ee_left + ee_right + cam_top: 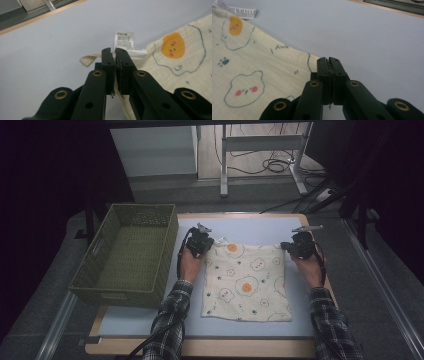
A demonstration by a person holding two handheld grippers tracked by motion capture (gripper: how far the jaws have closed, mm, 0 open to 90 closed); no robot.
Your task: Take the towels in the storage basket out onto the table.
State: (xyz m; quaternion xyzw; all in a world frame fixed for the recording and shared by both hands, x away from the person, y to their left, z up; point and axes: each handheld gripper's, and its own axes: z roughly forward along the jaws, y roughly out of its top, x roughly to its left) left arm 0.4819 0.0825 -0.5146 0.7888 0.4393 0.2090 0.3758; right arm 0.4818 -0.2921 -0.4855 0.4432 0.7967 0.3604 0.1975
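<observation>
- The near edge of the cloth [246, 280], a cream square printed with bears and fried eggs, is seen lying flat on the worktop [150, 322], free of any hold, with the person's plaid sleeves coming in on either side of it.
- The left hand-held gripper [204, 245] is closed on the far left corner of the cloth; in the left gripper view the fabric is seen pinched between the jaws, just beside the care label [124, 40] and a small hanging loop [88, 60].
- The right hand-held gripper [290, 246] is closed on the far right corner, with only a thin margin of fabric caught between the jaws.
- A slip at the right corner is judged the main risk: so little cloth is held there that an uneven pull could drag it free and leave the cloth hanging from one side.
- On the left, the label or loop could be dragged into the fold and a lump left in it.
- A green woven basket [128, 255] stands just left of the cloth, close to the left forearm; a swing to that side could be blocked by its wall.
- Beyond the far edge of the worktop, grey table legs [223, 167] and loose cables [272, 166] are seen on the floor, well apart from the work.
</observation>
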